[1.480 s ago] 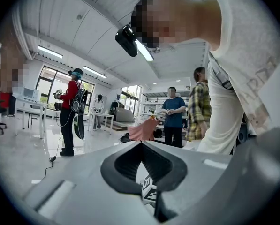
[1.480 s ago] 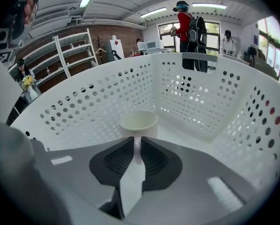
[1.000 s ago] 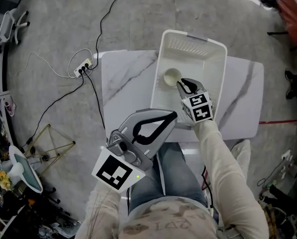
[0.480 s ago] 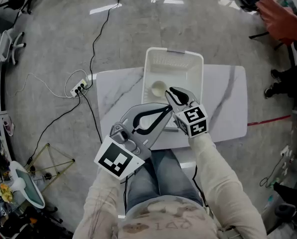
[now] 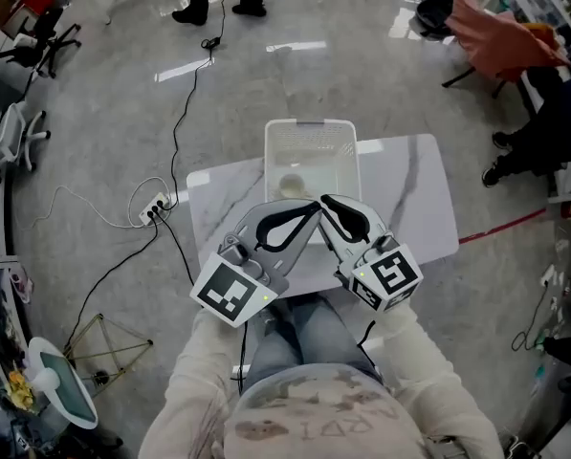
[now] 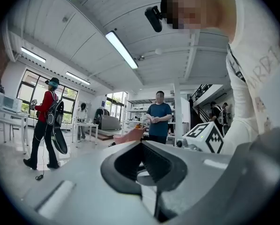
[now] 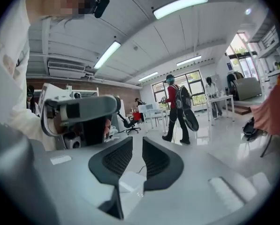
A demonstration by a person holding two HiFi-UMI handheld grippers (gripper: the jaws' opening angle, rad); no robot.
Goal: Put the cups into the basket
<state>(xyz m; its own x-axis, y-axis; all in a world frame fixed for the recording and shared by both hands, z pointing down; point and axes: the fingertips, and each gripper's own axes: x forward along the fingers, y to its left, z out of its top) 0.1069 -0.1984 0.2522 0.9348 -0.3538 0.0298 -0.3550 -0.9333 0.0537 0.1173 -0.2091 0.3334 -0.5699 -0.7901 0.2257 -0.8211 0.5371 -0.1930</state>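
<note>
The basket (image 5: pixel 310 123) stands on the white table (image 5: pixel 409 199) and holds one cup (image 5: pixel 291 186). The left gripper (image 5: pixel 309 214) and right gripper (image 5: pixel 329 205) hover over the table's near edge.

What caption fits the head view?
Left gripper and right gripper, both empty, by the table; one cup sits in the basket.

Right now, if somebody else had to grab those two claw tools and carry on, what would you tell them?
Left gripper: jaws together, empty, held over the near edge of the table.
Right gripper: jaws slightly apart, empty, right beside it.
White basket stands on the table, and one pale cup sits inside it.
Done: that cup is in.
Left: no other cup shows on the table, so look around before stopping.
</note>
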